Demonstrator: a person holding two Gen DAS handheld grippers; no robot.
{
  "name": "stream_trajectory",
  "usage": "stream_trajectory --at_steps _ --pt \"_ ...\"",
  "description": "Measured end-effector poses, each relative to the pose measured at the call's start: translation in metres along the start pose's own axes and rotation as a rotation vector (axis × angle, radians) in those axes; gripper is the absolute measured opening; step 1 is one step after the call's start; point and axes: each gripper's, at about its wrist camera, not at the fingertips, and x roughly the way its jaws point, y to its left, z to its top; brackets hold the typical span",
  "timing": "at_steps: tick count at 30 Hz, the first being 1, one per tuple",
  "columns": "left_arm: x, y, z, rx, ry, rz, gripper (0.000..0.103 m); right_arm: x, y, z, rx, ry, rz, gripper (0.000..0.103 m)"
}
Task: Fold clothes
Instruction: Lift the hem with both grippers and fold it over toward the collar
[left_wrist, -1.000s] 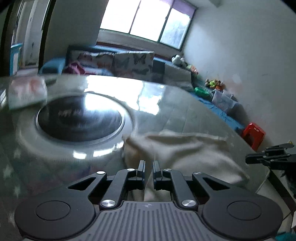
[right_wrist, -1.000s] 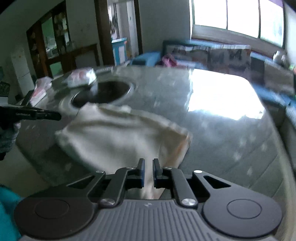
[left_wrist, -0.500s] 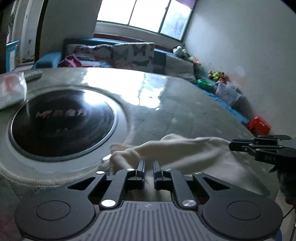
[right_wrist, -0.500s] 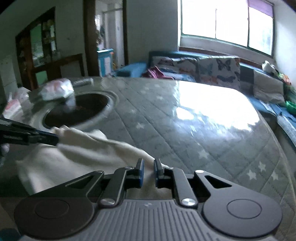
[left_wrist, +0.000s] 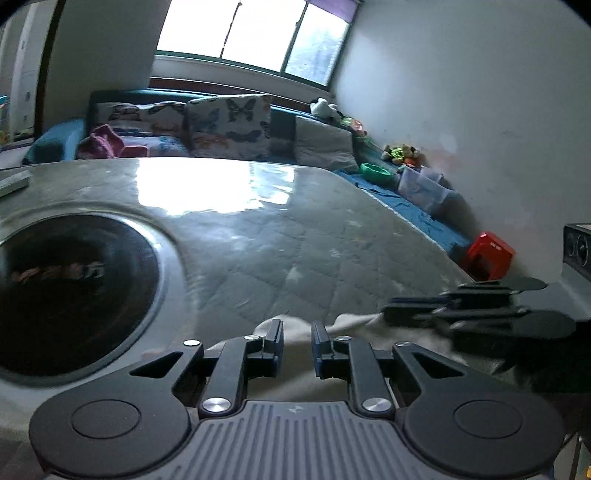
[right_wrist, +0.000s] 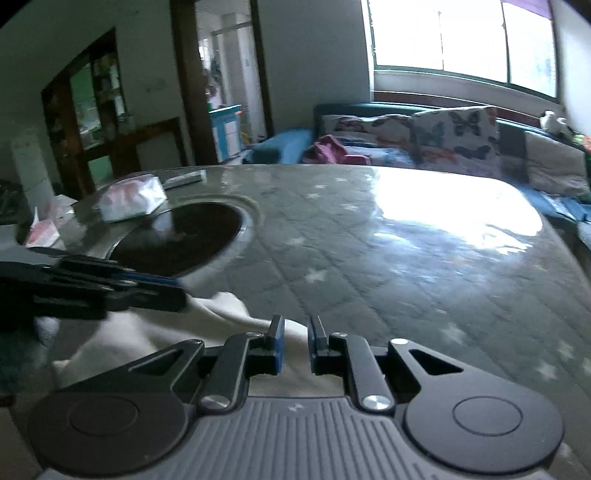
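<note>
A cream cloth lies bunched on the grey quilted table, right under both grippers. My left gripper hangs low over it; its jaws are opening, with a fold of cloth in the gap and the pads apart from it. In the right wrist view my right gripper is shut on the cloth, a narrow fold pinched between its blue pads. Each gripper shows in the other's view: the right gripper close at the right, the left gripper close at the left.
A dark round inset is sunk into the table at the left. A tissue pack and a remote lie beyond it. A sofa with butterfly cushions runs along the far side. A red stool stands by the wall.
Both grippers have moved forward over the table and slightly down, carrying the cloth's edge over the rest of it. Far less cloth shows ahead of them. The left jaws have widened.
</note>
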Motion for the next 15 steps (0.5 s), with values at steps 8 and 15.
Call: stream_trajectory --at_steps 8,15 --pt "0.026 0.001 -0.008 0.018 0.042 0.045 0.018 0.026 0.013 -0.004 -0.033 0.053 -0.022 0.012" --pt "-0.001 0.0 -0.005 -0.005 -0.009 0.021 0.026 0.009 0.027 0.0 -0.064 0.019 0.013 0.016"
